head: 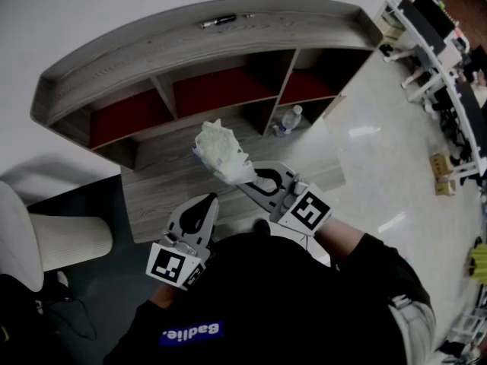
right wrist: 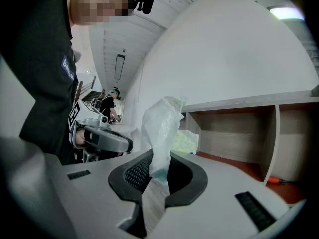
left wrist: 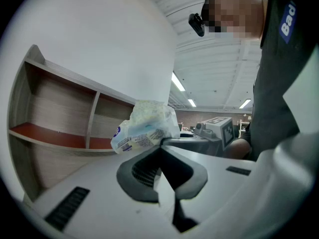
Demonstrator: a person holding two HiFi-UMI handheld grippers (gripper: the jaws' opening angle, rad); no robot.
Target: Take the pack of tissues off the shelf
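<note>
The pack of tissues, a crumpled white plastic pack with blue print, hangs in the air in front of the wooden shelf with its red-backed compartments. My right gripper is shut on the pack's wrapper end; the plastic rises from between its pads, right gripper. My left gripper sits just left of and below the pack, its jaws closed together with nothing between them. From the left gripper view the pack shows beyond the tips.
A water bottle stands on the floor at the shelf's right end. A dark pen lies on the shelf top. A white cylinder stands at left. Desks line the far right.
</note>
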